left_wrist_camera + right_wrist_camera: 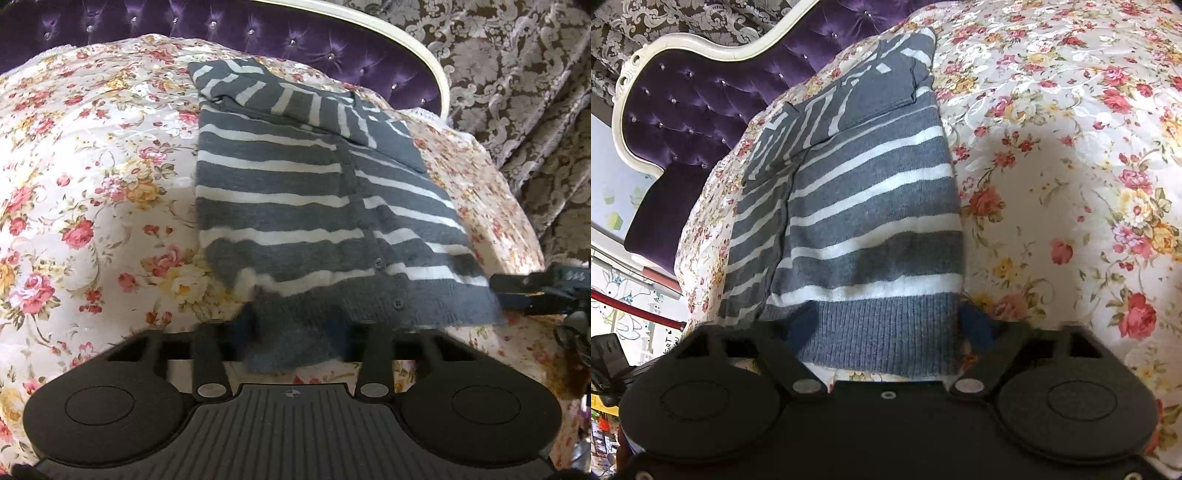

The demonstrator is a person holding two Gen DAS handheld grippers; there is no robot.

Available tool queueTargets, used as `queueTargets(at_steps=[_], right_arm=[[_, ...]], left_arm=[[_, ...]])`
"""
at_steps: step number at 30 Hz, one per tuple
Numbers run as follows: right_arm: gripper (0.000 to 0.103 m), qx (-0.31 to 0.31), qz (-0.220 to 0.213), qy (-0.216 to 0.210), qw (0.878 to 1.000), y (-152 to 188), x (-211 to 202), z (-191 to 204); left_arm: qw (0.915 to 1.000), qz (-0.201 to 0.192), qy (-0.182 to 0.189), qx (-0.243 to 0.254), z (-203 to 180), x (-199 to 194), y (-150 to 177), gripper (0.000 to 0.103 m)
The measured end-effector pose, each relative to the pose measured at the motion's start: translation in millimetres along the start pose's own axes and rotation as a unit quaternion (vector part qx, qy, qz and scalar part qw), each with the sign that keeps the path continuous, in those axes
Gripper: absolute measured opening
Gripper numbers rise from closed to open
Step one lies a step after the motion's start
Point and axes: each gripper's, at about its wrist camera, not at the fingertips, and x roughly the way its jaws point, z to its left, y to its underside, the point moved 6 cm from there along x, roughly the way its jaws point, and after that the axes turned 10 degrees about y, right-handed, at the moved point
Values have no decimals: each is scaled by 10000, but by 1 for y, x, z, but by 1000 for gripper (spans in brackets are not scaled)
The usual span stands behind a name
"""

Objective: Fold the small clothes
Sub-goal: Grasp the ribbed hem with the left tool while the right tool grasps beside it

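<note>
Floral bedspread fills both views; purple tufted headboard along the top. Striped grey cardigan lies centre frame, sleeves folded across its upper part. Left gripper, lower centre, narrowed on the hem, which is bunched between its fingers. Right gripper half-wide, ribbed hem between the pads; contact unclear. Risk: uneven grips, so one corner slips during lifting and the fold skews.

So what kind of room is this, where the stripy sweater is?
Most likely a bedroom. The striped sweater lies on a flowery bedspread over what looks like a bed, with a purple tufted headboard framed in white behind it. A patterned curtain hangs beside it.
</note>
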Motion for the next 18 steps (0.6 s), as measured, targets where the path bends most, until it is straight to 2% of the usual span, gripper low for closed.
queueTargets(at_steps=[1, 4, 8, 10, 15, 17, 18], right_arm=[[59, -8, -25, 4, 10000, 1, -1, 0], [49, -94, -98, 40, 9999, 2, -3, 1], [19, -67, -299, 5, 9995, 1, -8, 0], [17, -98, -375, -29, 9992, 0, -10, 2], [17, -269, -359, -76, 9990, 1, -10, 8], [24, -294, -239, -98, 9992, 2, -7, 9], [24, -312, -218, -53, 9993, 3, -6, 9]], left_arm=[[10000, -4, 64, -43, 1, 0, 1, 21], [9998, -52, 154, -108, 3, -2, 2, 15], [9994, -199, 230, -192, 4, -6, 1, 13], [9986, -355, 330, -220, 4, -10, 0, 11], [9983, -428, 294, -252, 5, -10, -2, 11], [9984, -409, 293, -270, 5, -8, -2, 11], [9984, -396, 298, -278, 6, -7, -2, 12]])
